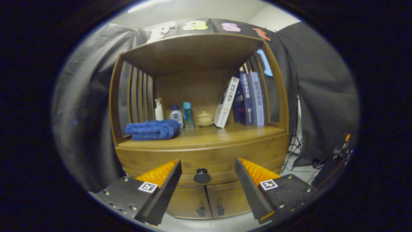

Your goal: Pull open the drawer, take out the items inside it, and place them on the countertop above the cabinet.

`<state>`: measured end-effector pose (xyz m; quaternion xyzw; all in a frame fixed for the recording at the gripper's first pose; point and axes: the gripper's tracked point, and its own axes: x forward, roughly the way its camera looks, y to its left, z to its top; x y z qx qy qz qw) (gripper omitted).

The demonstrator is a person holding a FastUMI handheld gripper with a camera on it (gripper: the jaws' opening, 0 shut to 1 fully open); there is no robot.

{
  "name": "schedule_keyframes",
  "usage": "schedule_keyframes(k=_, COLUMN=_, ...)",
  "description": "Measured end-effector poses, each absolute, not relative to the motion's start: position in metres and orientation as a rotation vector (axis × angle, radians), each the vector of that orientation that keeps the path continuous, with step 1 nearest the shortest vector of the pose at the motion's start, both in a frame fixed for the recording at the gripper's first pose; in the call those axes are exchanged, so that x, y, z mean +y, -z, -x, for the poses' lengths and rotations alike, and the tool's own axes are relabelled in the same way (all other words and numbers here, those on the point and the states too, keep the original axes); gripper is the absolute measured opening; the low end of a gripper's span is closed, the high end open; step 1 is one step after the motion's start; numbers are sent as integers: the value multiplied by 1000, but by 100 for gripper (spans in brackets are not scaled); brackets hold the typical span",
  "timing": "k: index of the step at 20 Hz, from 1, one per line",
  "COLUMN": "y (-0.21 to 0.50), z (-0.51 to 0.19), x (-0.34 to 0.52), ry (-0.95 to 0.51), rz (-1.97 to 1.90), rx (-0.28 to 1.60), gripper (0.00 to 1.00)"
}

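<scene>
Wooden cabinet drawer (pixel 202 162) is shut, its round black knob (pixel 201 175) framed between spread jaws of the gripper (pixel 207 167), lined up for pulling; nothing's gripped yet.

My fingers (pixel 208 190) stand spread with open air between them, straight at 12 o'clock to the round black drawer knob (pixel 201 175). On the wooden countertop (pixel 225 133), bare room lies centre-front; a folded blue towel (pixel 153 129) blocks 10 o'clock, upright books (pixel 248 100) 1 o'clock.
</scene>
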<state>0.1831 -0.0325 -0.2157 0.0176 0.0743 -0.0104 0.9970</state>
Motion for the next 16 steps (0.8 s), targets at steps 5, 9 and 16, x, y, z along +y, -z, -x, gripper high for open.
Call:
schedule_keyframes(k=5, y=276, z=-221, x=-28, ry=30, rz=-20, rx=261, gripper=100)
schedule_keyframes(k=9, y=279, z=-232, x=-19, ry=1, rz=-27, rx=261, gripper=72)
schedule_keyframes(k=16, y=290, z=-243, x=-23, ry=87, rz=152, rx=238, gripper=44)
